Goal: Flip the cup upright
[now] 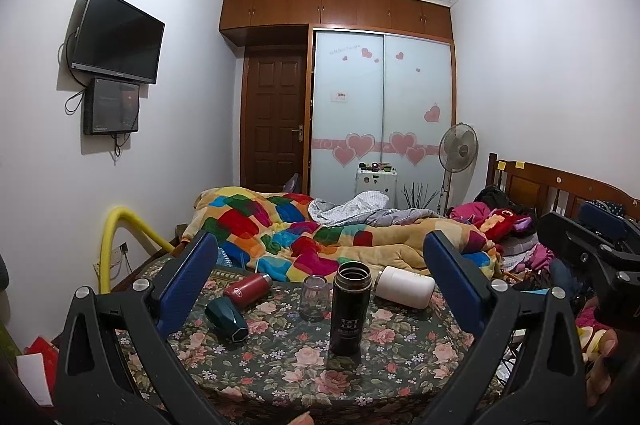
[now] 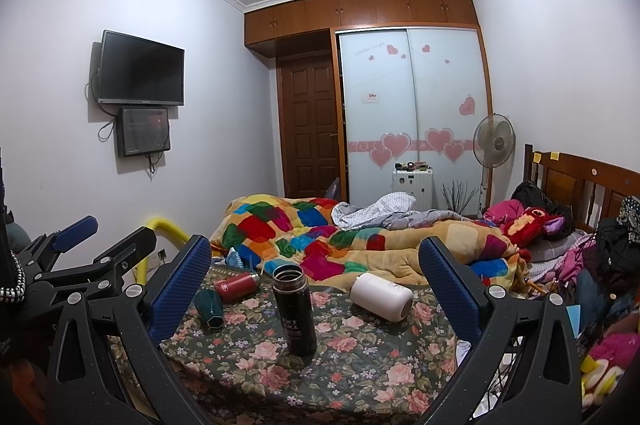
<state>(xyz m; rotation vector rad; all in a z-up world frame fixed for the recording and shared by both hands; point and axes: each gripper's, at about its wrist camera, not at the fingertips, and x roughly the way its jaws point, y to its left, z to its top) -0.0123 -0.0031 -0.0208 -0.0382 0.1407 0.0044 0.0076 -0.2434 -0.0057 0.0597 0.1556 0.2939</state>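
Left wrist: clear cup (image 1: 315, 297) inverted.

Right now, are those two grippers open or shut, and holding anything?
Left gripper: open, holding nothing, above the floral table.
Right gripper: open, holding nothing.

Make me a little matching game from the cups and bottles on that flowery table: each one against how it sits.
Things:
1. black flask
2. white bottle
3. clear glass
4. red flask

How it sits:
A. lying on its side, right of the black one
B. upside down
C. lying on its side, far left
D. upright, lid off

Pairs: 1-D, 2-A, 3-B, 4-C
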